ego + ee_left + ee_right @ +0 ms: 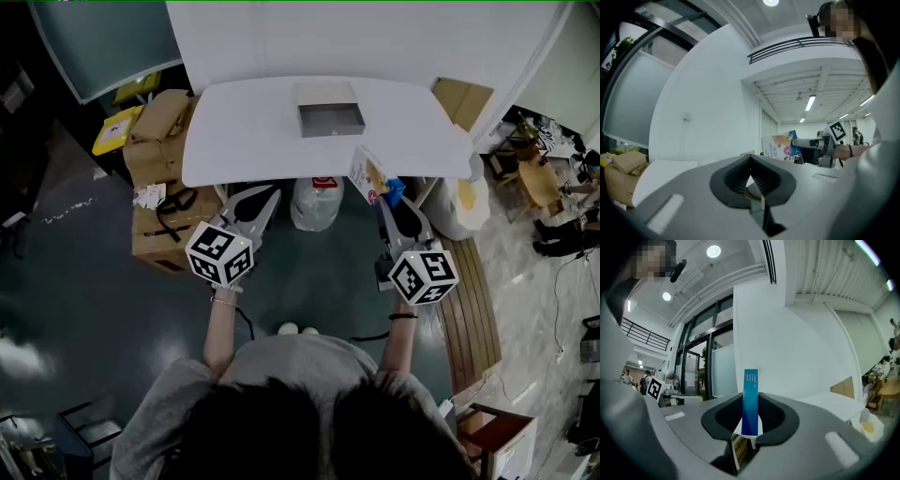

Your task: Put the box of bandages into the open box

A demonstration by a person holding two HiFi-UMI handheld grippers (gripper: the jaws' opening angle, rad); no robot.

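The right gripper (750, 427) is pinching the thin blue-and-white cardboard box of bandages (750, 401) by its flat sides, at the white table's (244, 131) near edge. It is likely feeling light and easy to squash. The left gripper's (750, 161) jaws are sitting together, holding nothing.

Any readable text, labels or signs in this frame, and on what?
No text reads clearly.
On the bandage box: words on its face too small, print on its blue edge blurred.
On the marker cubes: square patterns, no words.
On the white bag: a red label, unreadable.
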